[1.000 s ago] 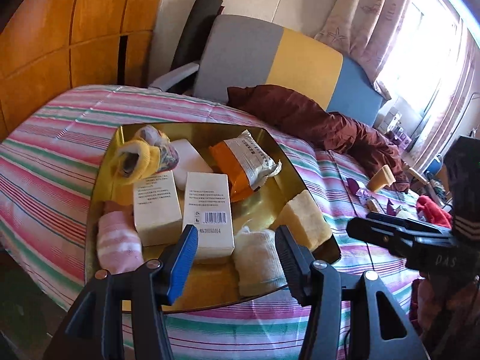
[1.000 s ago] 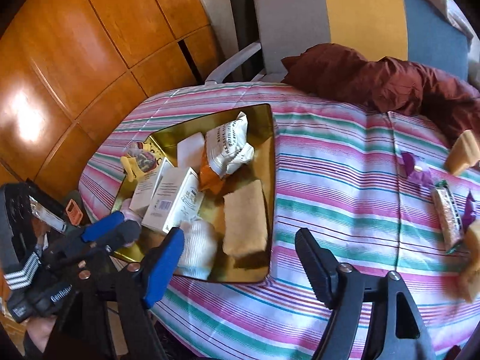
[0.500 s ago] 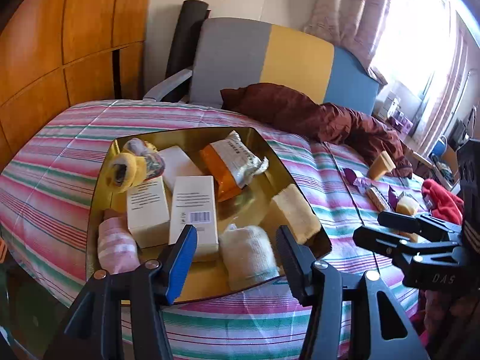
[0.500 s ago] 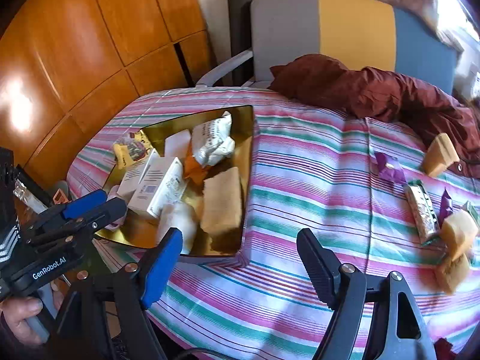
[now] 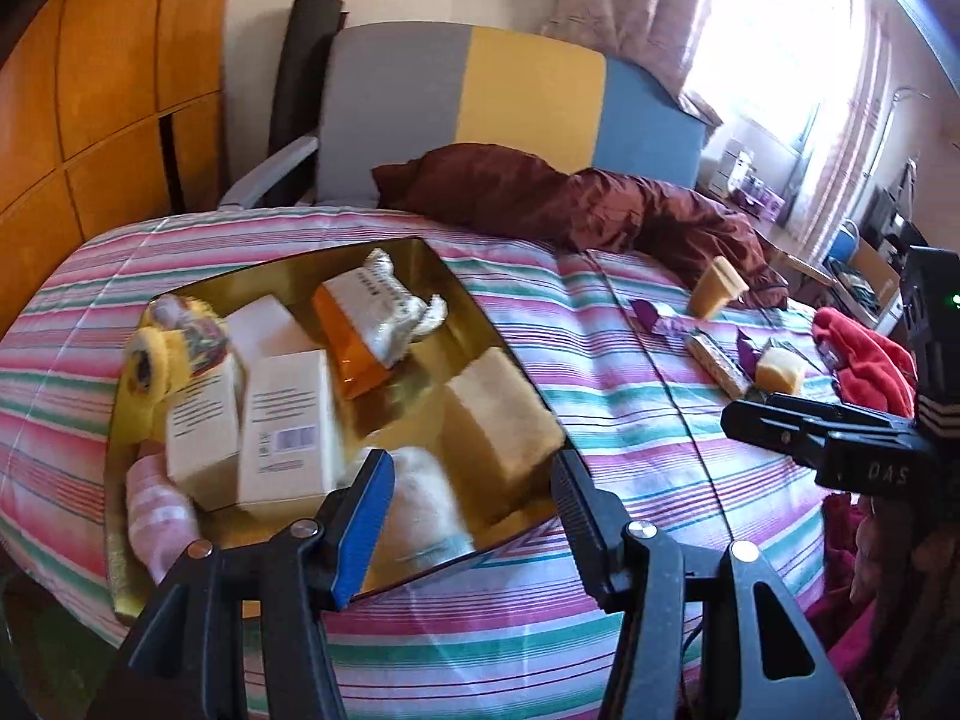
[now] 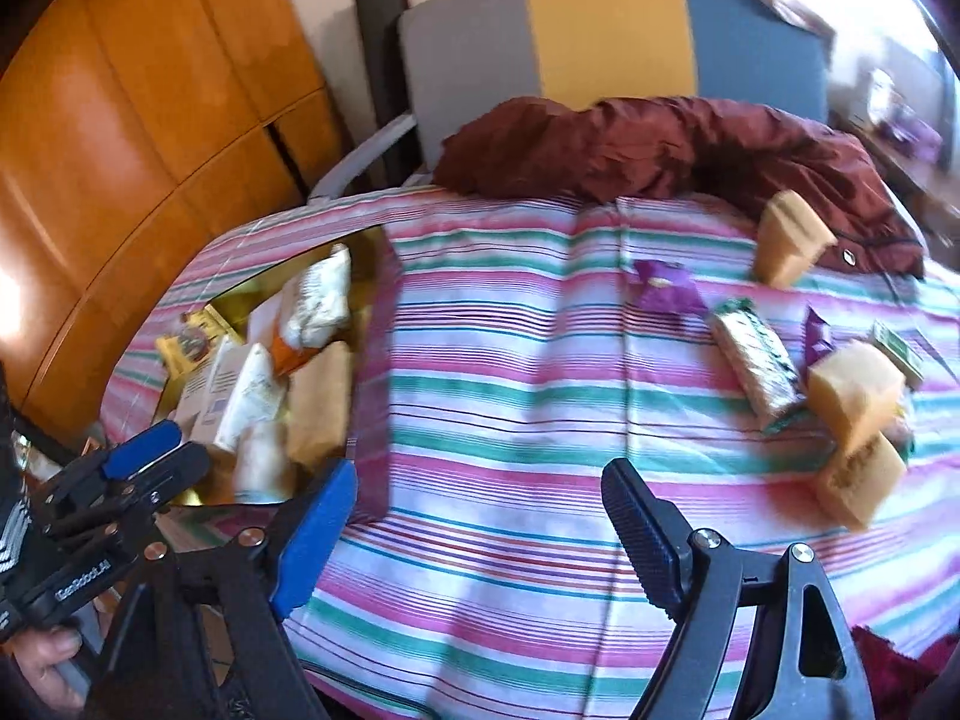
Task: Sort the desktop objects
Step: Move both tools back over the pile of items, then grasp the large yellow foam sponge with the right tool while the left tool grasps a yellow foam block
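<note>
A gold tray [image 5: 462, 300] on the striped table holds white boxes [image 5: 288, 420], an orange snack bag [image 5: 366, 324], a yellow sponge [image 5: 492, 414], rolled socks [image 5: 156, 510] and a yellow toy [image 5: 150, 360]. The tray [image 6: 372, 312] also shows at the left of the right wrist view. My left gripper [image 5: 474, 516] is open and empty above the tray's near edge. My right gripper [image 6: 480, 534] is open and empty over bare cloth. Loose on the cloth at the right lie yellow sponges [image 6: 852, 402], a foil snack bar [image 6: 750, 360] and purple wrappers [image 6: 660, 288].
A maroon jacket [image 6: 660, 144] lies along the table's far edge in front of a grey, yellow and blue chair [image 6: 600, 42]. A wooden cabinet [image 6: 120, 120] stands at the left. A red cloth [image 5: 864, 360] lies at the far right.
Both grippers have swung to the right and drawn back a little. The tray has shifted left in both views and the loose objects at the right have come into view. Both stay open.
</note>
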A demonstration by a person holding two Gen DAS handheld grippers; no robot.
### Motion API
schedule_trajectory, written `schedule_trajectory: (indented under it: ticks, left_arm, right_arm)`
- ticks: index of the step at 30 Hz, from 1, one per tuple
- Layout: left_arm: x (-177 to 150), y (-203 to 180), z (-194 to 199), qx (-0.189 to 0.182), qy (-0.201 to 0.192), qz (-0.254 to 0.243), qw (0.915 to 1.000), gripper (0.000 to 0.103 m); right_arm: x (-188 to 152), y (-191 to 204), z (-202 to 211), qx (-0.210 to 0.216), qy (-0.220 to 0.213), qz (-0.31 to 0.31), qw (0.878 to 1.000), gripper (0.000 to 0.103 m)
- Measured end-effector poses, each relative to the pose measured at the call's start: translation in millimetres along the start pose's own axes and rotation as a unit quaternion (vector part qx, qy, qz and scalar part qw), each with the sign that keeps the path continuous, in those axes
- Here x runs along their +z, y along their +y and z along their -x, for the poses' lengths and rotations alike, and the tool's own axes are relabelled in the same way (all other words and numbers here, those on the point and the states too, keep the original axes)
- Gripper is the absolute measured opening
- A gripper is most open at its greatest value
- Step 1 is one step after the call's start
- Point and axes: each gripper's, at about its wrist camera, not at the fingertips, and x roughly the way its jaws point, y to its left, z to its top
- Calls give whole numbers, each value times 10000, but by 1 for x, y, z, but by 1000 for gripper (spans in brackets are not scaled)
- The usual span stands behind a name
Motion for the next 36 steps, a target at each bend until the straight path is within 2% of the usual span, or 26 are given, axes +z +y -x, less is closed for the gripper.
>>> schedule_trajectory:
  ticks: [7,14,19,24,28,32,36]
  left_arm:
    - [6,-18,-10,-197,74,-170,9996,55]
    - [12,-37,-20,-392,156,-399,9983,55]
    - [17,-51,-27,-512,199,-544,9970,55]
    - [26,-65,-35,-711,259,-631,9951,55]
    - [34,-77,-43,-815,342,-729,9934,55]
    - [43,-88,-51,-916,397,-861,9913,56]
    - [56,-102,-64,-1082,480,-969,9882,56]
  right_arm:
    - [1,-38,10,-358,26,-211,9991,84]
    - [12,-98,36,-760,-58,-676,9948,84]
    - [25,-135,50,-1108,-34,-553,9923,84]
    - [38,-159,31,-1316,333,-194,9906,85]
    - [45,-177,3,-1305,603,-39,9896,92]
    - [49,-189,-16,-1357,709,164,9881,102]
    - [51,-192,-30,-1422,782,433,9858,102]
